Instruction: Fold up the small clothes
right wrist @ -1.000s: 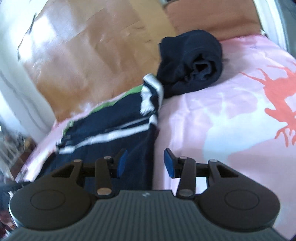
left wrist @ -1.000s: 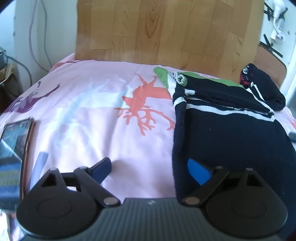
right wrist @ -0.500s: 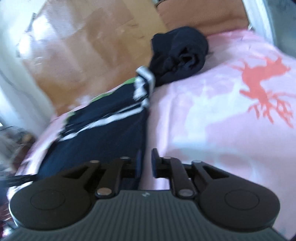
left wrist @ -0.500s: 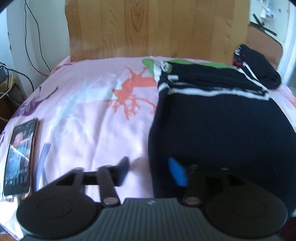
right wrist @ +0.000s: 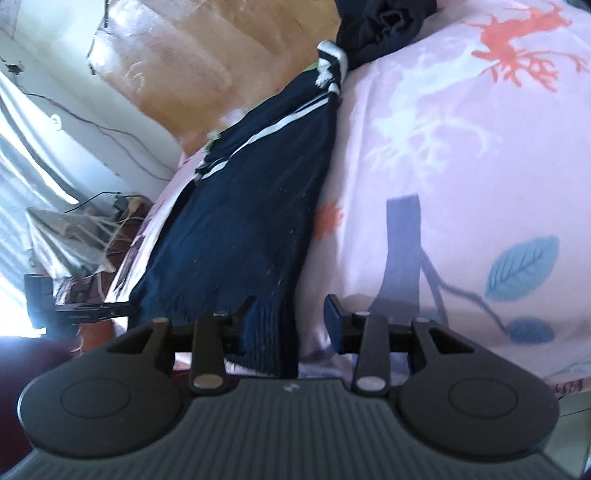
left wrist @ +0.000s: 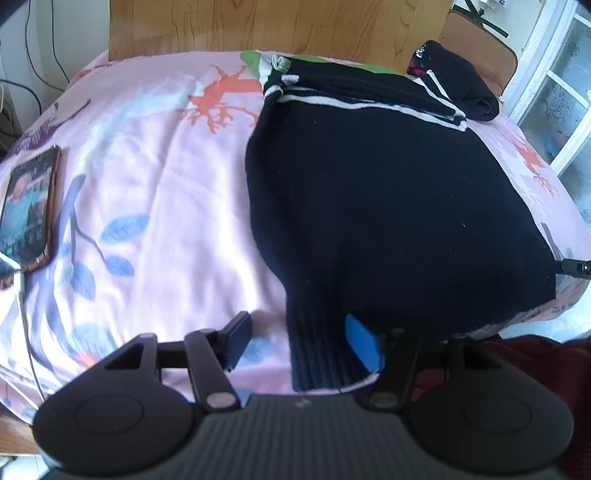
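A dark navy knitted sweater (left wrist: 388, 192) with white stripes lies flat on the pink printed bedsheet (left wrist: 166, 192). Its ribbed hem corner hangs over the near edge. My left gripper (left wrist: 299, 339) is open, with the left hem corner between its fingers. In the right wrist view the same sweater (right wrist: 251, 206) runs away to the upper middle. My right gripper (right wrist: 291, 317) is open, with the right hem corner between its fingers. Whether the pads touch the cloth is unclear.
A second dark garment (left wrist: 458, 85) lies bundled at the far right, also in the right wrist view (right wrist: 384, 22). A phone (left wrist: 29, 206) lies on the sheet at the left. A wooden headboard (left wrist: 258, 26) stands behind. The other gripper (right wrist: 74, 310) shows at left.
Both grippers have pulled back to the near edge of the bed, at the sweater's hem corners. The right gripper, nearly closed half a second ago, has opened wide.
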